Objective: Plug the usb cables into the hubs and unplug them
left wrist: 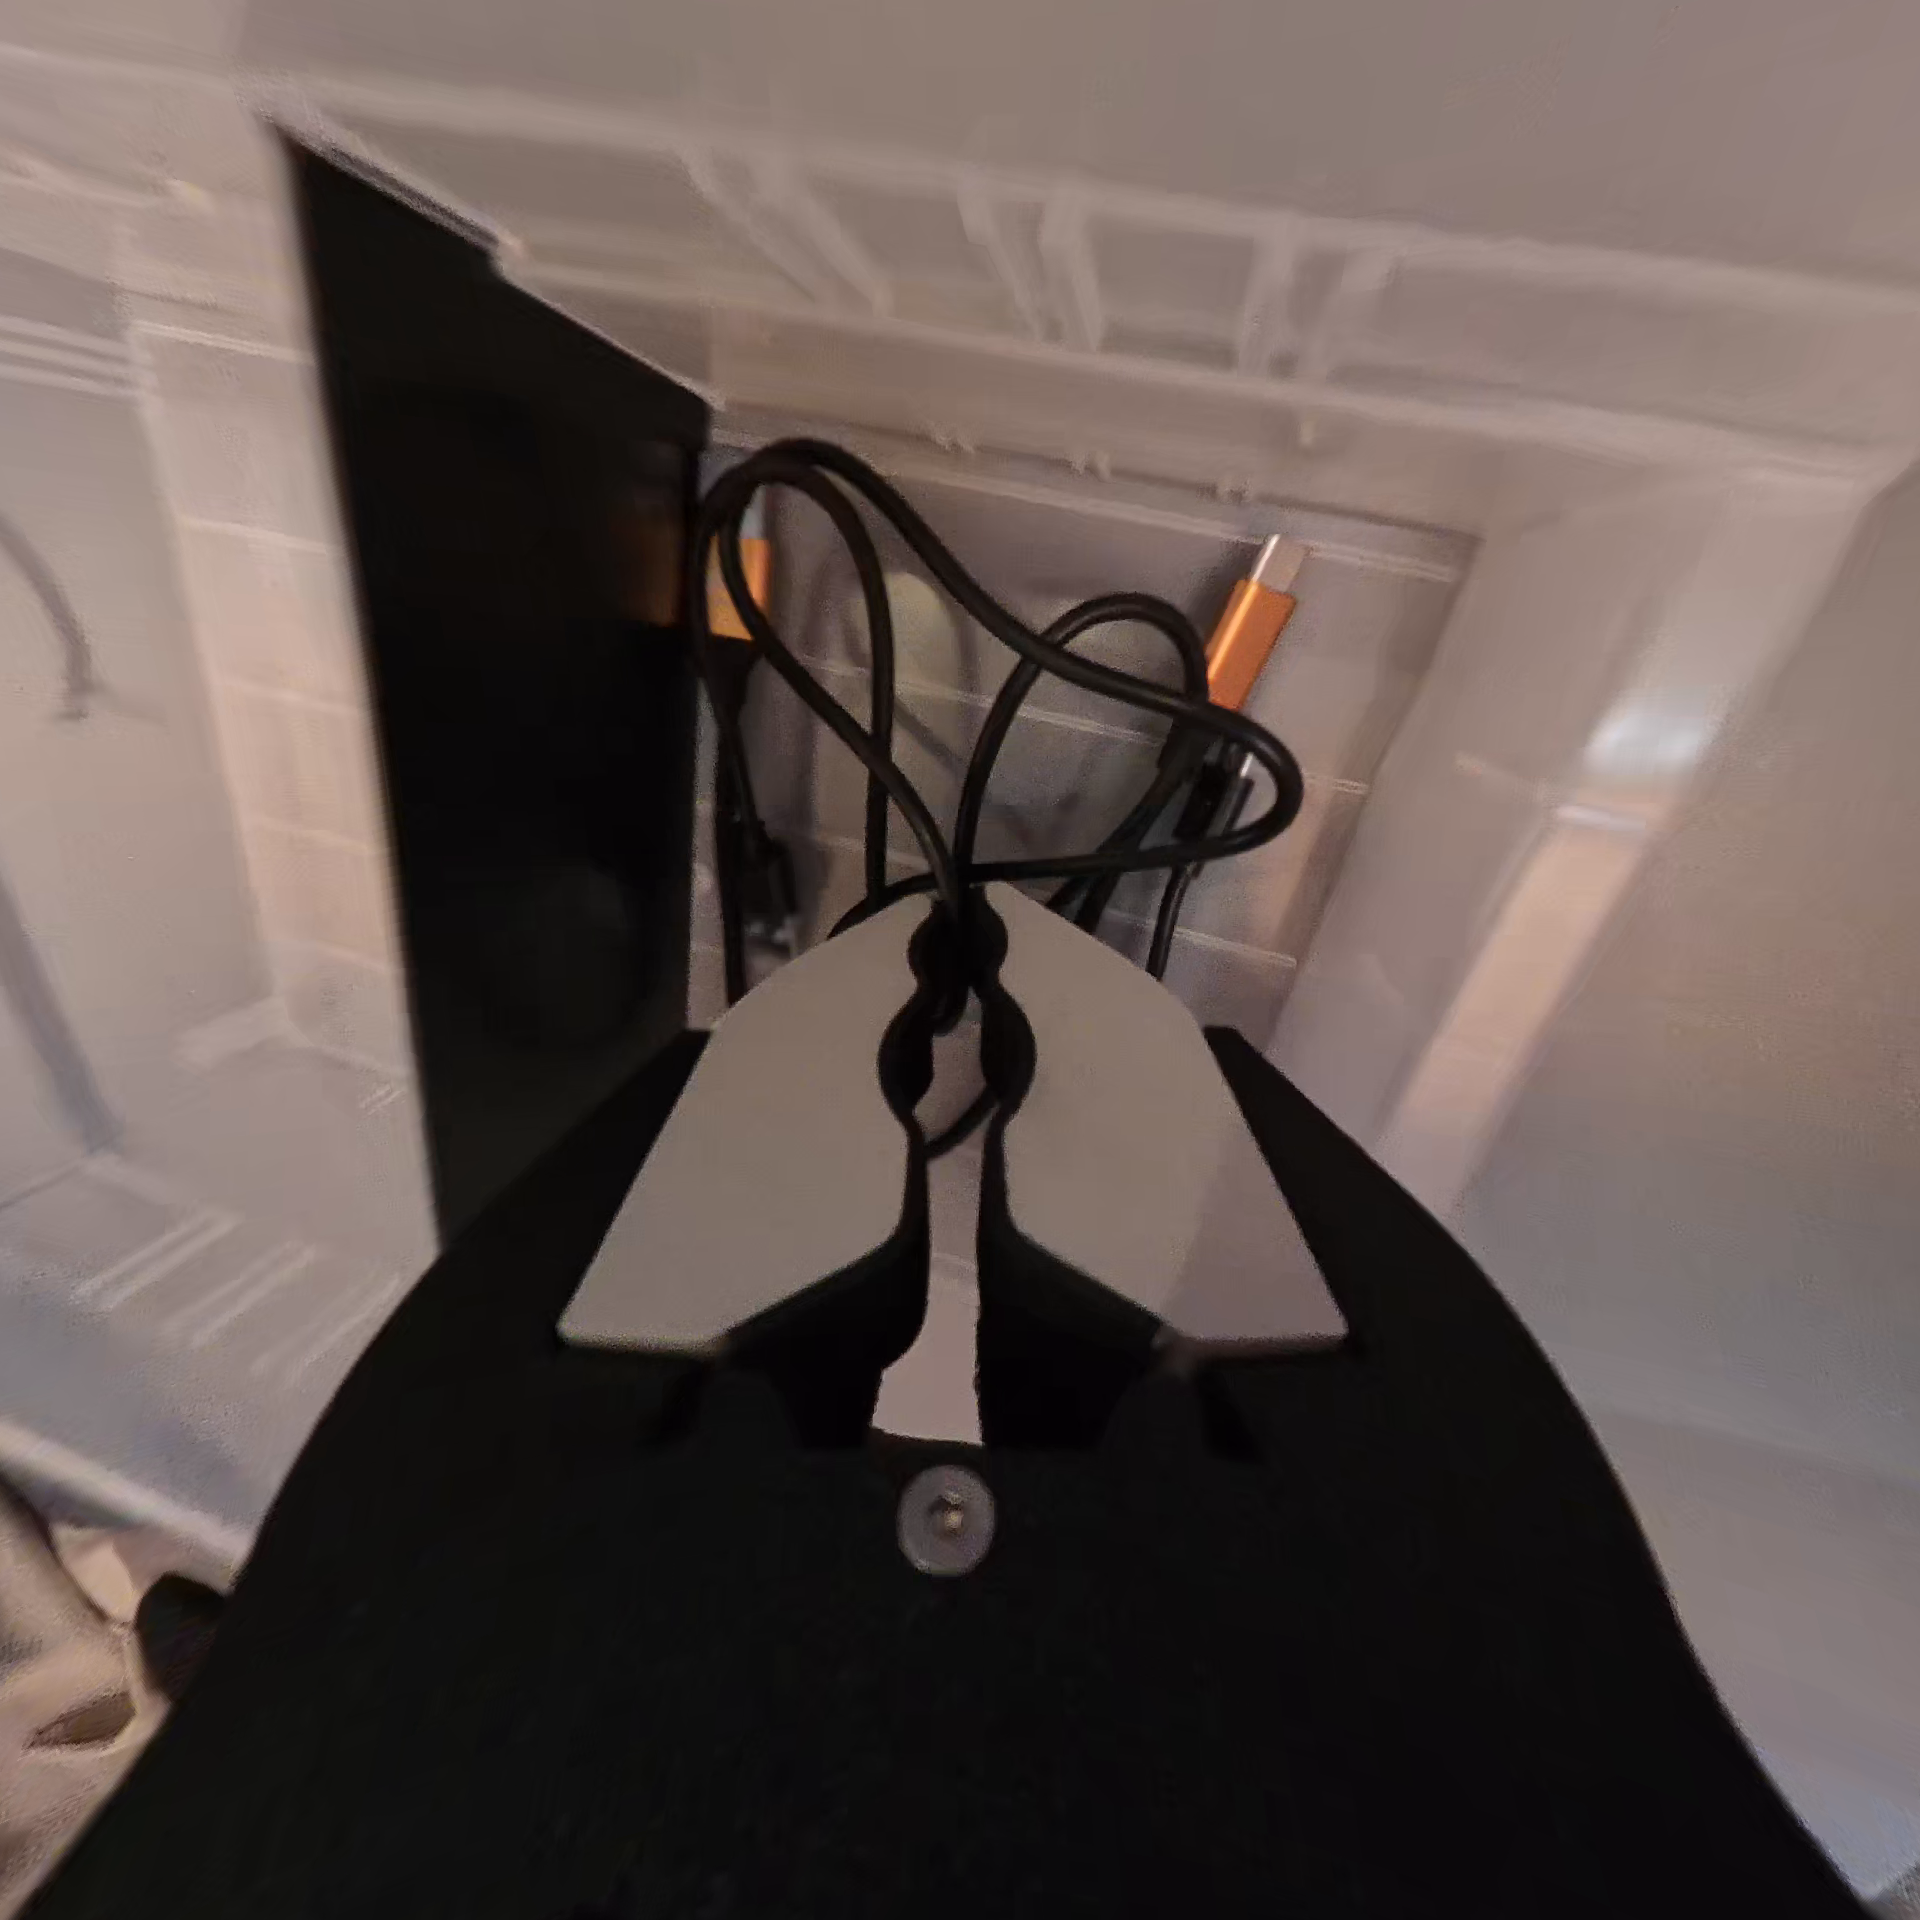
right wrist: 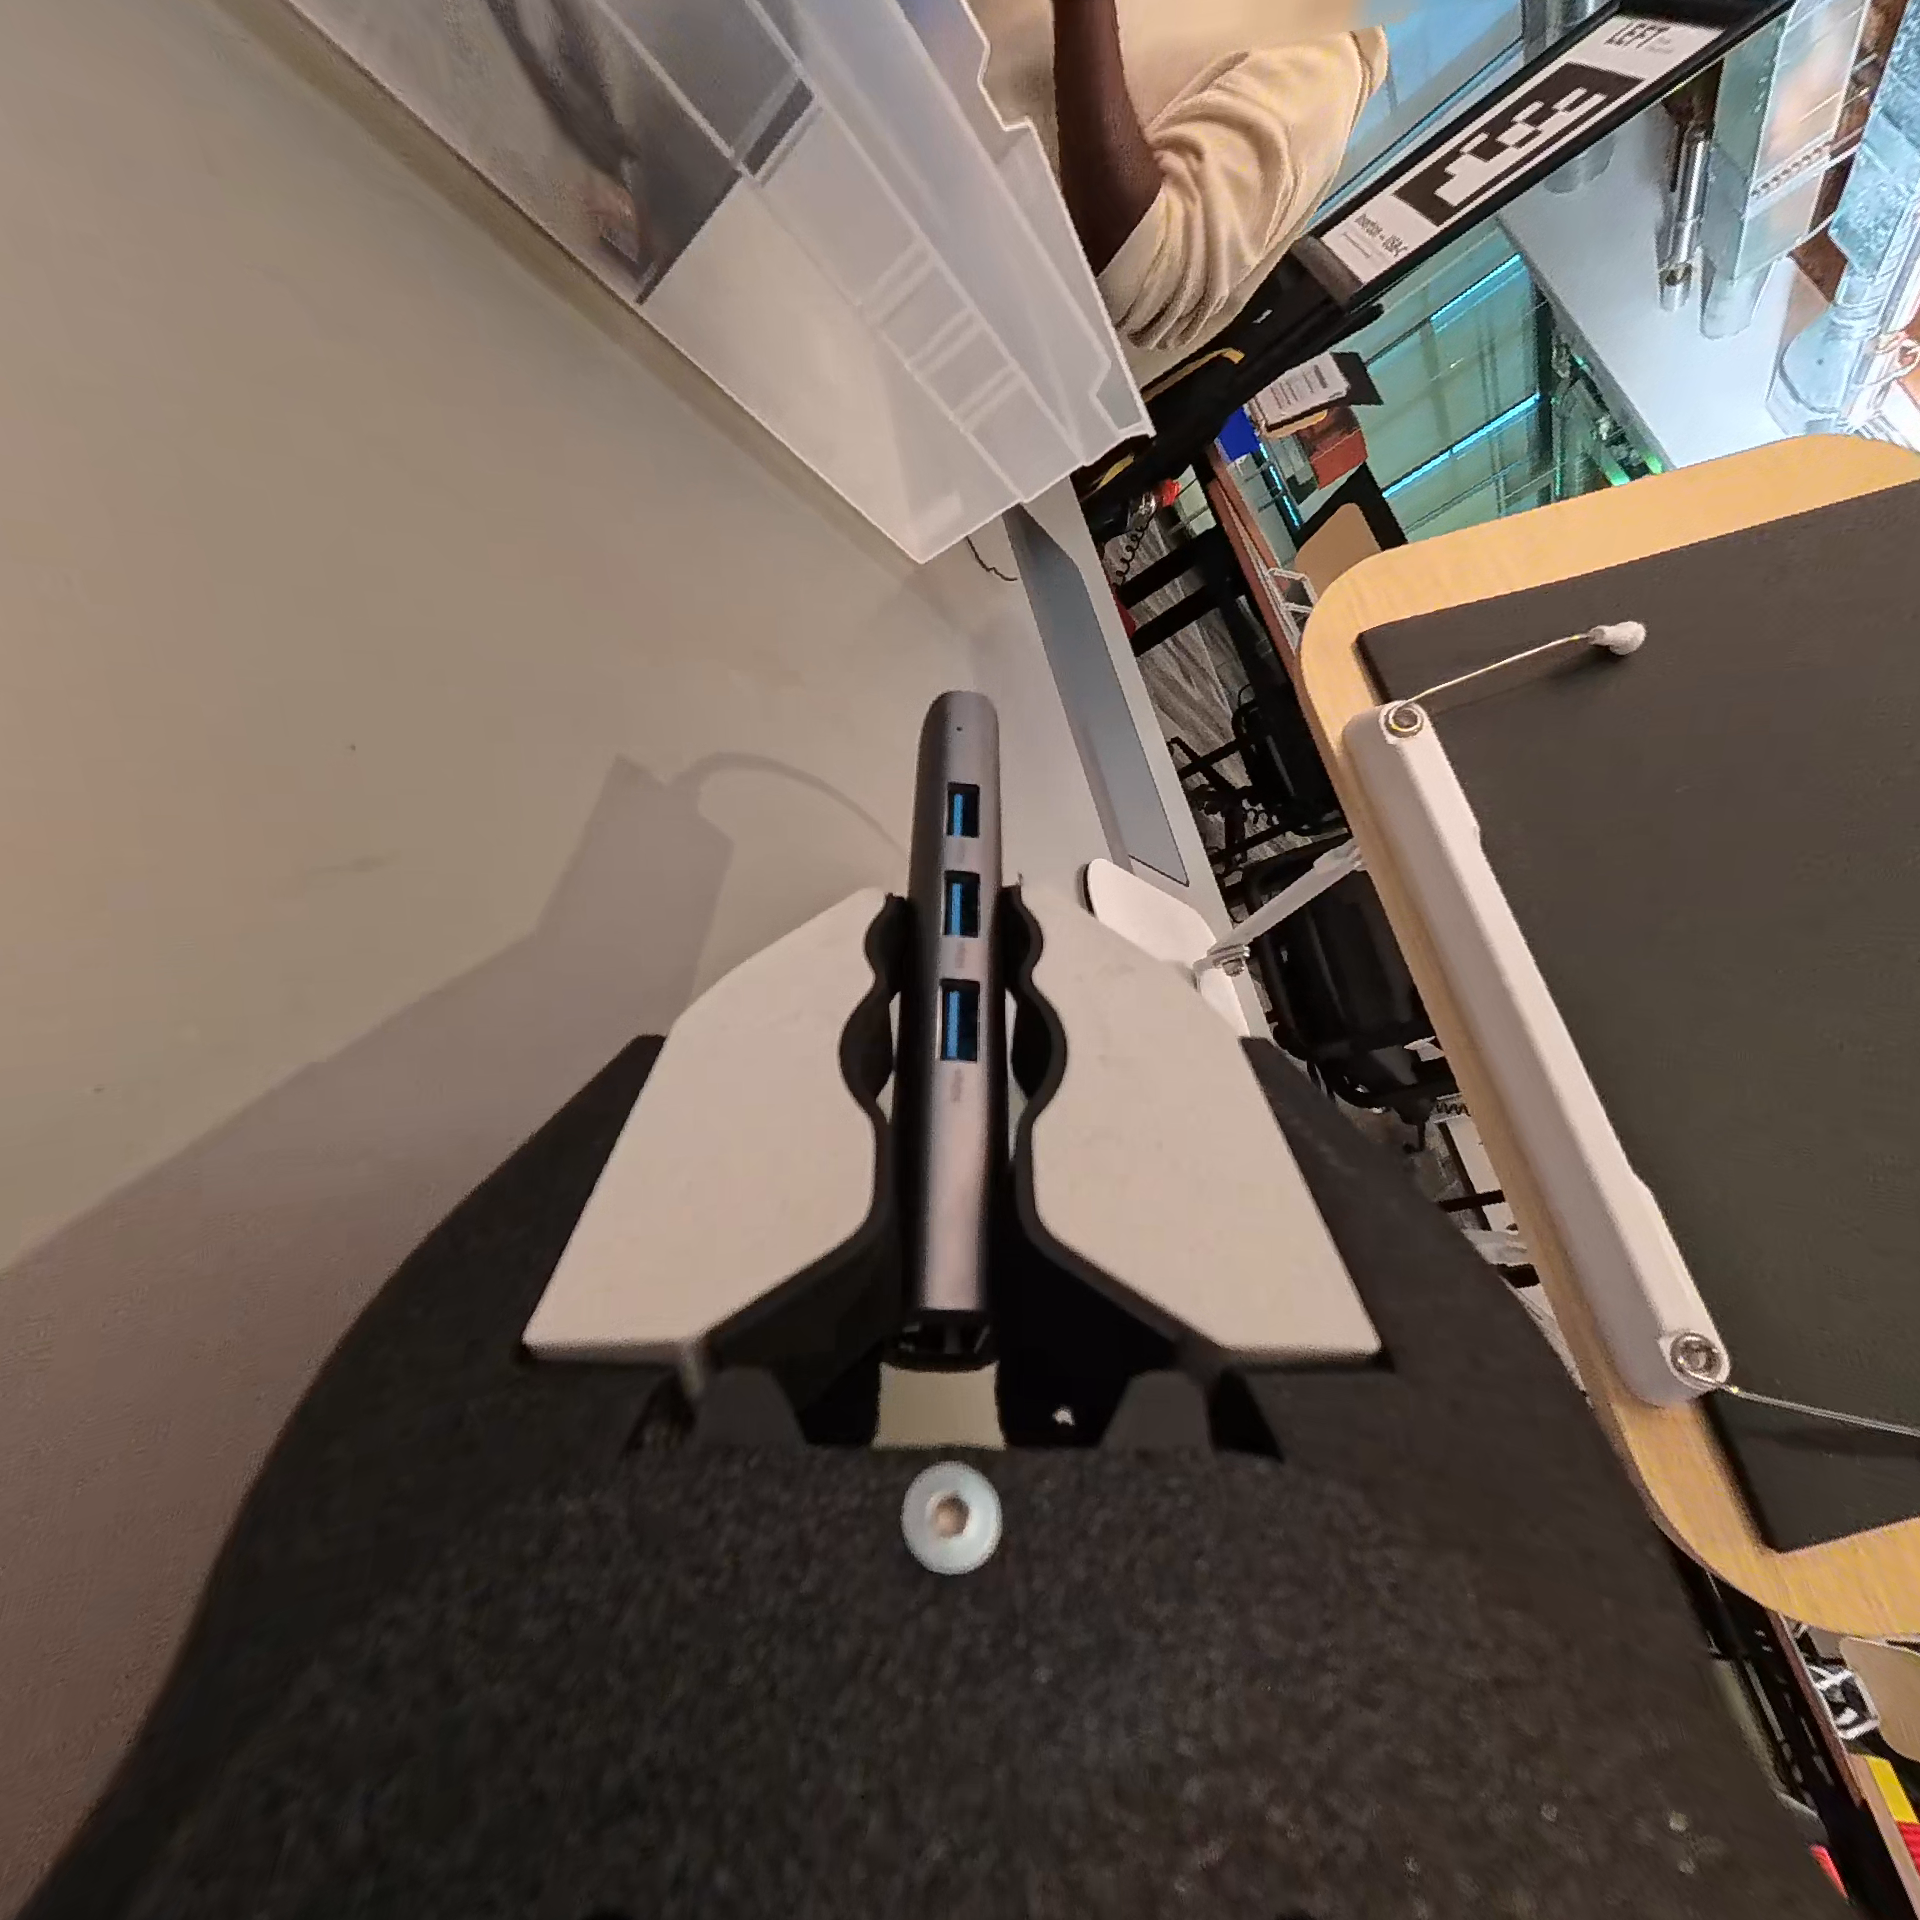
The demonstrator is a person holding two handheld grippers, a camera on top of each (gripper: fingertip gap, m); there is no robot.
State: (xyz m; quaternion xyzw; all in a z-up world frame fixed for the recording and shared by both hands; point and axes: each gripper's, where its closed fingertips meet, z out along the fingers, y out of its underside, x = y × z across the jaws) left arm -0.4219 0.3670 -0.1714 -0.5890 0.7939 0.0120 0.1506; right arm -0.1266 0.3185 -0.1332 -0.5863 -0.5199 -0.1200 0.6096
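In the left wrist view my left gripper (left wrist: 956, 951) is shut on a bundle of looped black USB cable (left wrist: 966, 727) inside a clear plastic bin (left wrist: 1558, 727). Two orange plugs show behind the loops, one at the left (left wrist: 740, 603) and one at the right (left wrist: 1252, 623). In the right wrist view my right gripper (right wrist: 951, 914) is shut on a grey USB hub (right wrist: 956, 997) with three blue ports facing the camera. The hub sticks out beyond the fingertips over a white table (right wrist: 312, 675).
A tall black box (left wrist: 499, 727) stands in the bin left of the cables. In the right wrist view a clear plastic bin (right wrist: 883, 281) sits at the top with a person's arm and cream sleeve (right wrist: 1195, 177) behind it. A wooden board with a black panel (right wrist: 1662, 935) is at right.
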